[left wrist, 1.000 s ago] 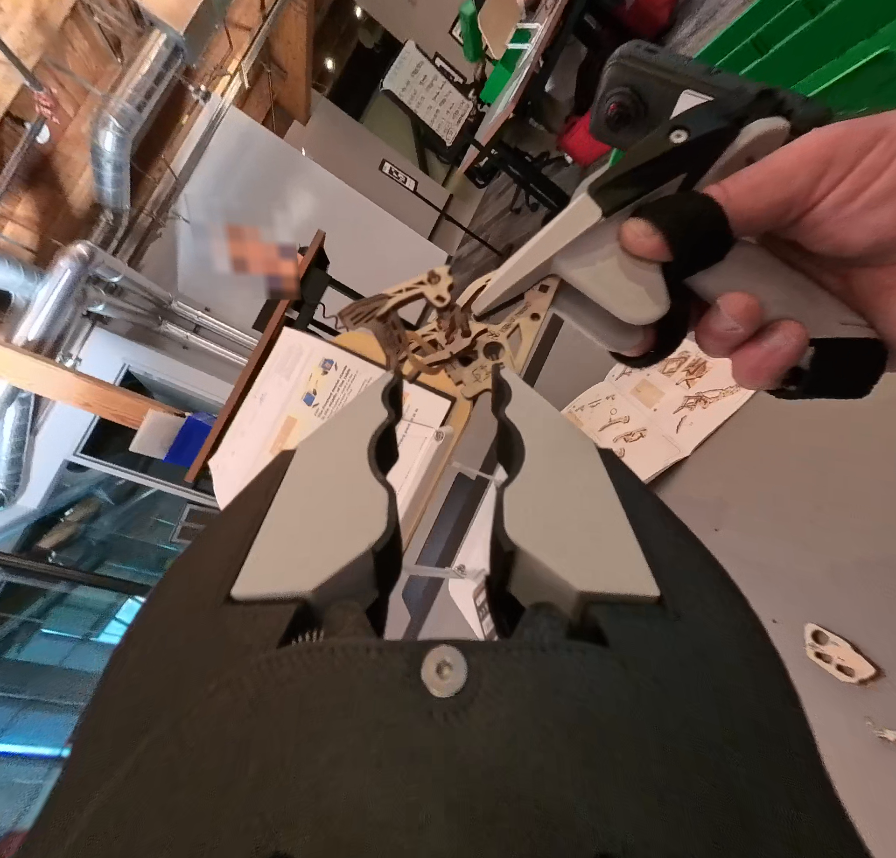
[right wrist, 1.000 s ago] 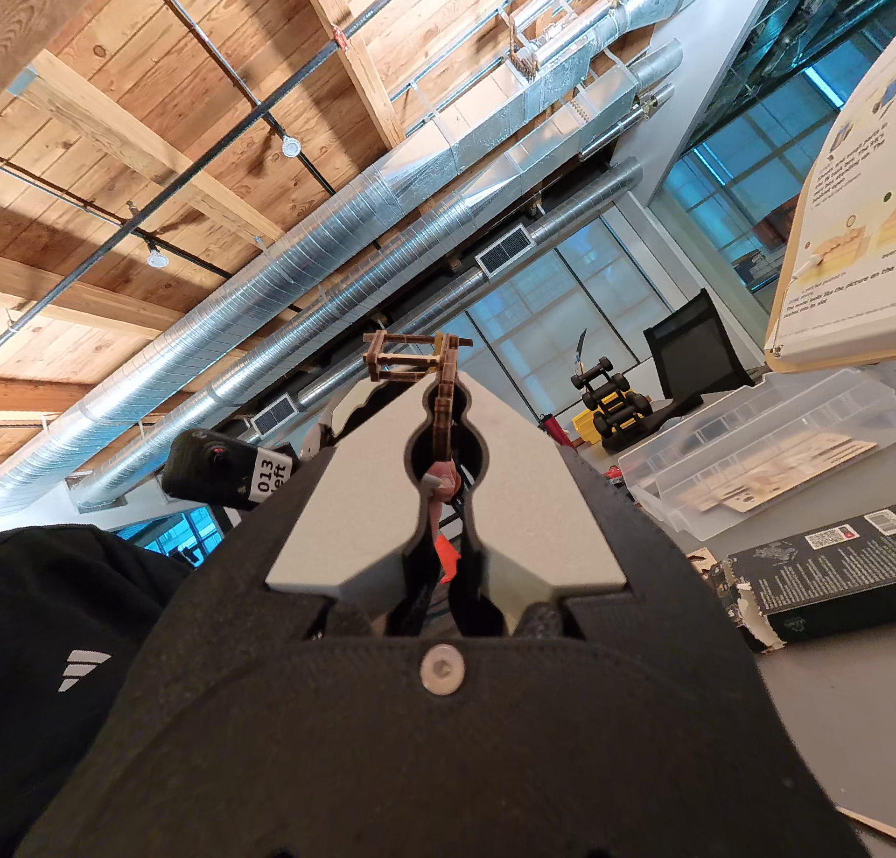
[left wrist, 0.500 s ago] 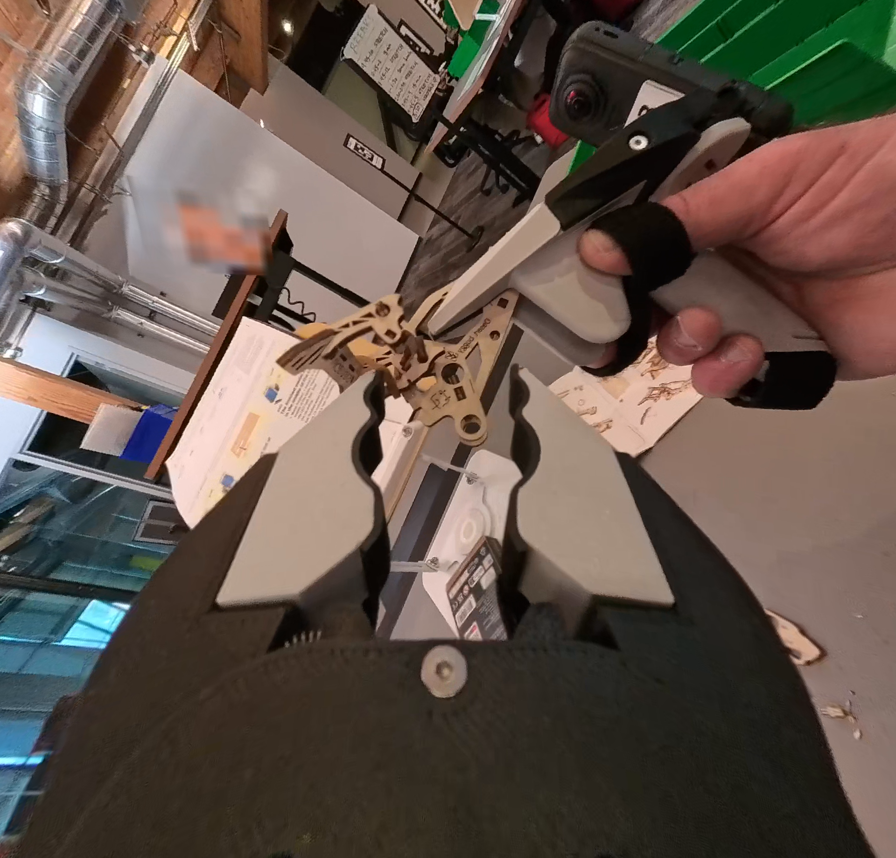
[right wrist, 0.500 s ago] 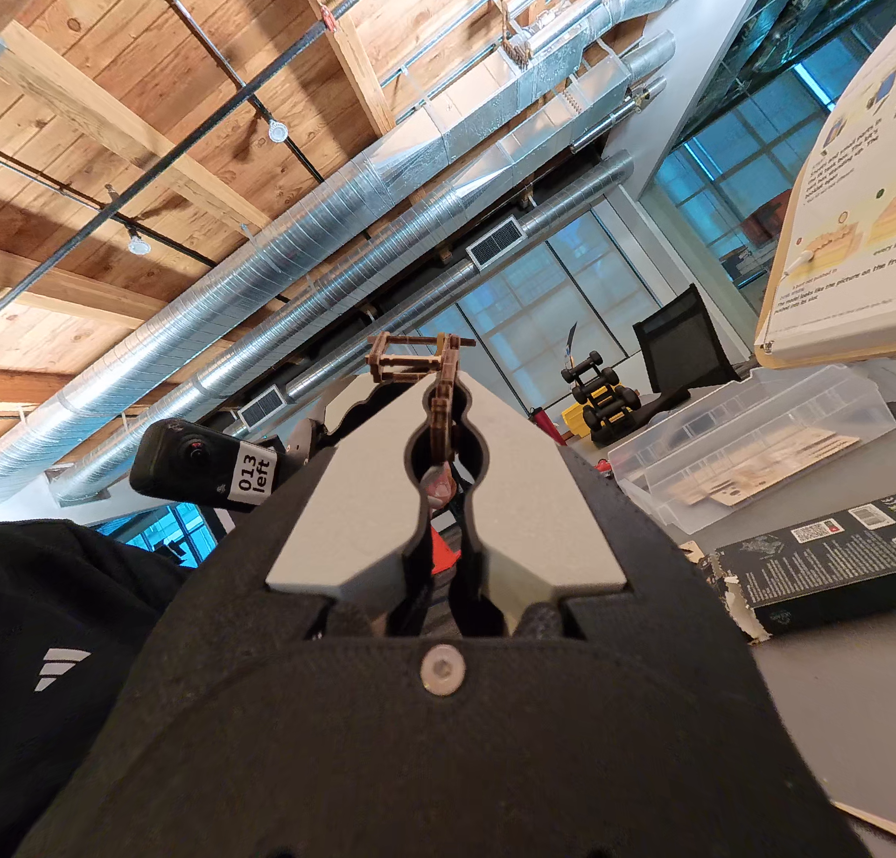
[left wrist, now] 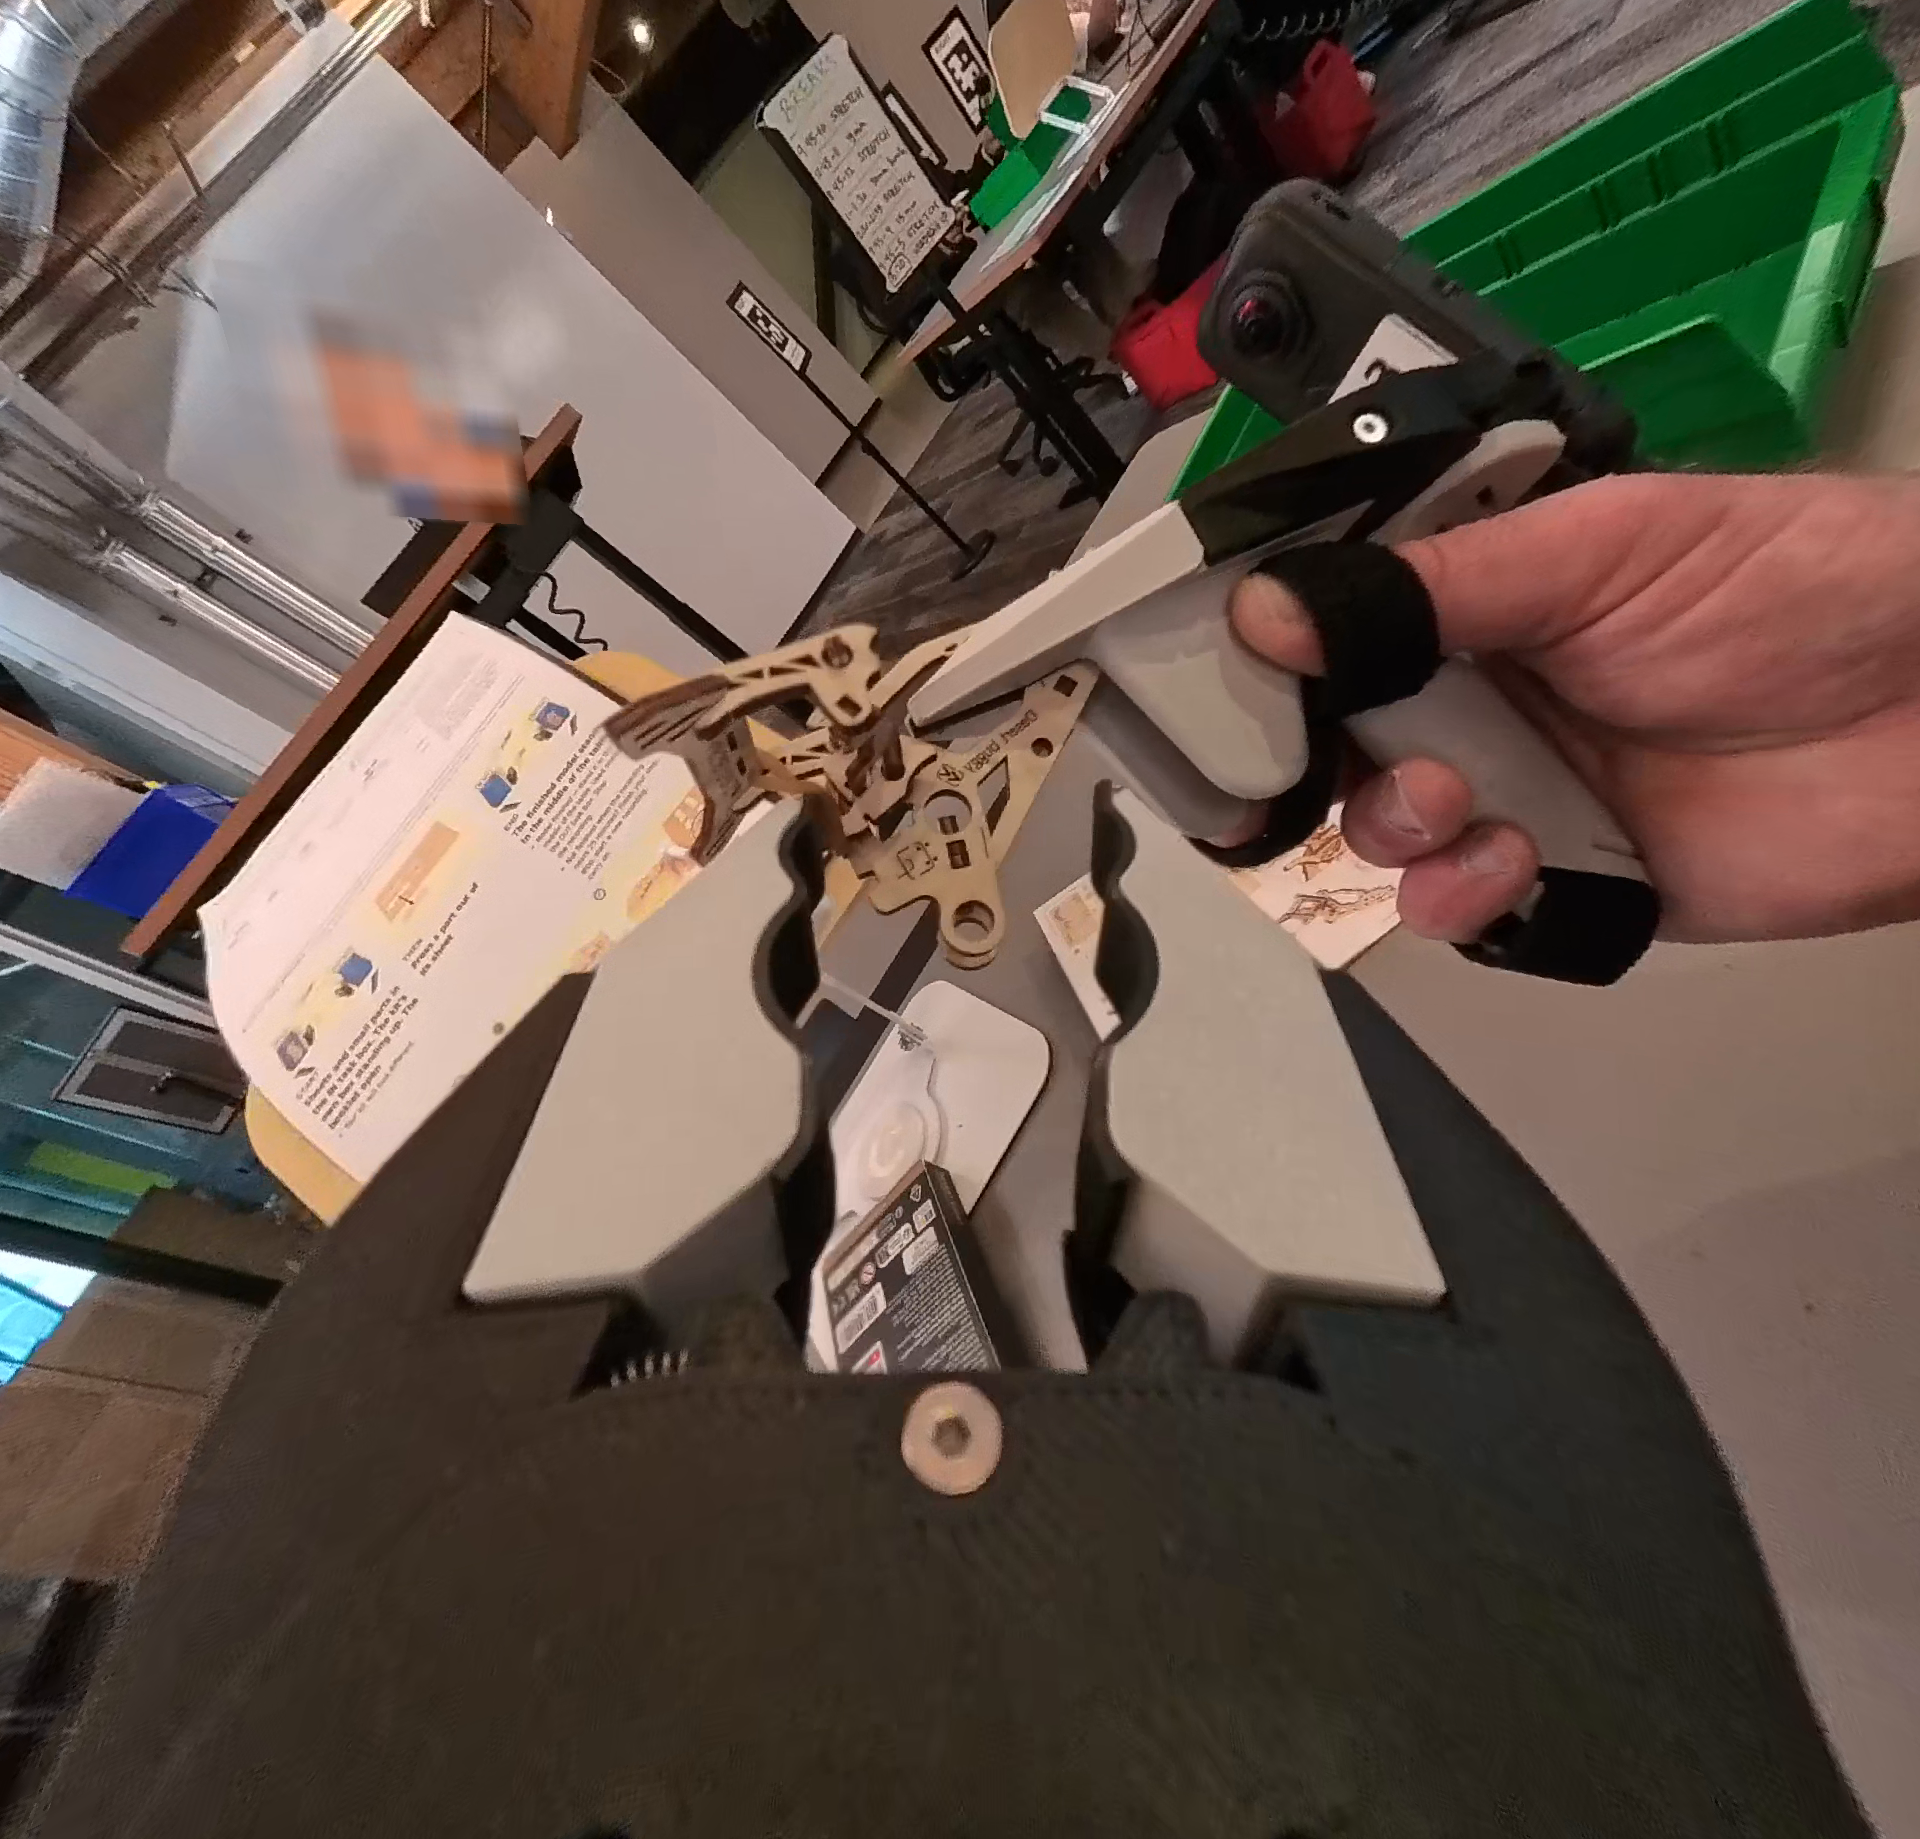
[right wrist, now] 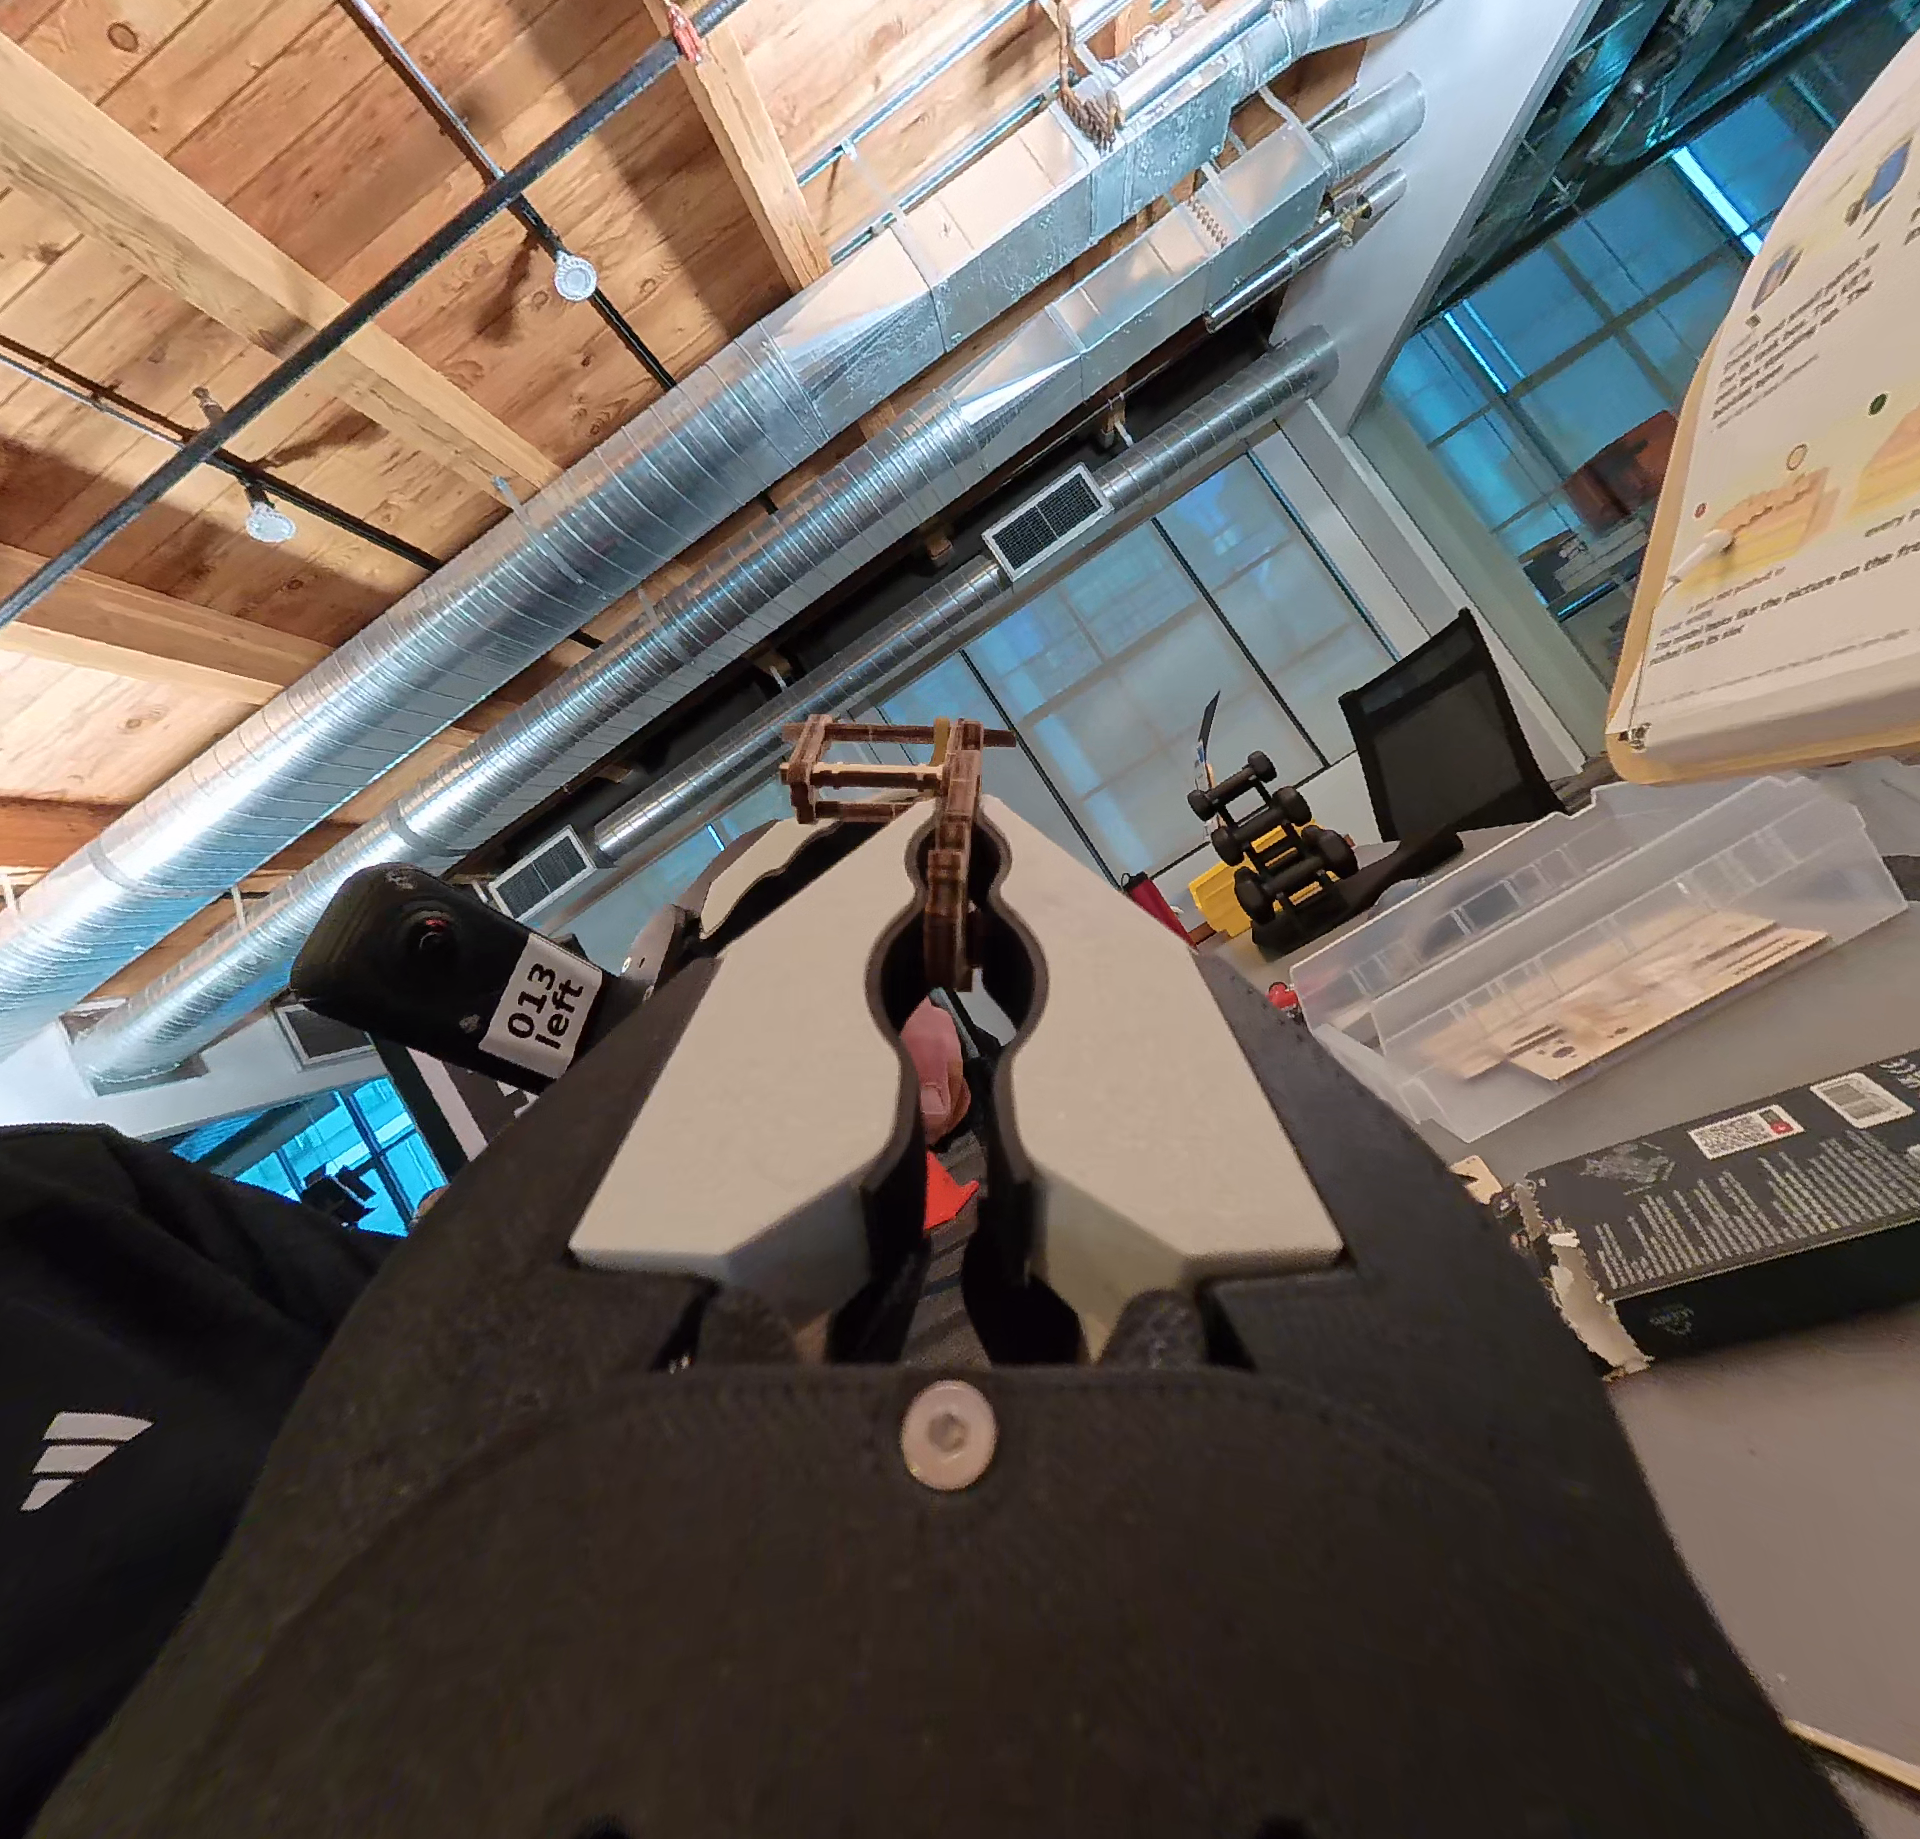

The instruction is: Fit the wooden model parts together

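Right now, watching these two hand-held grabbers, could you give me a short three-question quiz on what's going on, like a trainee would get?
1. True or false: the left gripper is clamped on the wooden model.
2. Which gripper holds the model: A) left, B) right, C) neither?
3. Fill in: the bin behind the person's hand is coloured ____.

Key: 1 false, its jaws stand open with the model just beyond the tips. 2 B, its jaws are closed on the model. 3 green.
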Motion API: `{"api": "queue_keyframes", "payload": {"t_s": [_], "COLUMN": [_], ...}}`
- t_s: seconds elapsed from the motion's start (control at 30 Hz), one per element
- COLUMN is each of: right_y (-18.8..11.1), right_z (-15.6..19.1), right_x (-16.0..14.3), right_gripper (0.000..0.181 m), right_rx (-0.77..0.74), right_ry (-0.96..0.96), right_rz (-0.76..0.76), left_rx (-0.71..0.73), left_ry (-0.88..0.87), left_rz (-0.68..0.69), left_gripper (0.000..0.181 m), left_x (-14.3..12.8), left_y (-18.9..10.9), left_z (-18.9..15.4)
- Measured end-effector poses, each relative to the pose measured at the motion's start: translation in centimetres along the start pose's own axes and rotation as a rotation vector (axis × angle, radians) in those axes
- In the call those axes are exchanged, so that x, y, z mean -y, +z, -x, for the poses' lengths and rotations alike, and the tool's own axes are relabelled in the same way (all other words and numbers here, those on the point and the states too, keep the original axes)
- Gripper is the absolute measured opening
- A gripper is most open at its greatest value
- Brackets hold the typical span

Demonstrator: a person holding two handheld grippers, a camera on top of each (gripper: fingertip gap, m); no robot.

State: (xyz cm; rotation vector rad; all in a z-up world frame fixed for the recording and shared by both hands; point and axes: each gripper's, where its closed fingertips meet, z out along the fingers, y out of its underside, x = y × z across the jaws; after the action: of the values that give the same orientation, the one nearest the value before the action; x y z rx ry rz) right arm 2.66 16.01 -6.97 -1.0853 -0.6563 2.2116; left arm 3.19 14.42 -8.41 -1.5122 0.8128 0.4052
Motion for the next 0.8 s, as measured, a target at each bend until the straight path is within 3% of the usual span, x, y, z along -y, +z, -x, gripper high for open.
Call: {"api": "queue_keyframes", "payload": {"t_s": [0.23, 0.3, 0.53, 0.8], "right_y": [0.3, 0.4, 0.3, 0.5], "right_z": [-0.2, -0.2, -0.2, -0.1], "right_x": [-0.6, -0.6, -0.7, -0.8], "right_gripper": [0.0, 0.0, 0.0, 0.0], "right_rx": [-0.014, -0.019, -0.012, -0.014], "right_ry": [-0.011, -0.014, -0.009, -0.017], "right_rz": [0.012, 0.018, 0.016, 0.006], "left_rx": [0.056, 0.042, -0.004, 0.0], "left_ry": [0.048, 0.042, -0.119, -0.248], "left_rz": [0.077, 0.087, 0.008, -0.031], "left_gripper": [0.042, 0.048, 0.059, 0.059], "left_x": [-1.0, -1.3, -0.3, -0.2], "left_y": [-0.3, -0.2, -0.1, -0.7], "left_z": [0.7, 0.5, -0.5, -0.3]}}
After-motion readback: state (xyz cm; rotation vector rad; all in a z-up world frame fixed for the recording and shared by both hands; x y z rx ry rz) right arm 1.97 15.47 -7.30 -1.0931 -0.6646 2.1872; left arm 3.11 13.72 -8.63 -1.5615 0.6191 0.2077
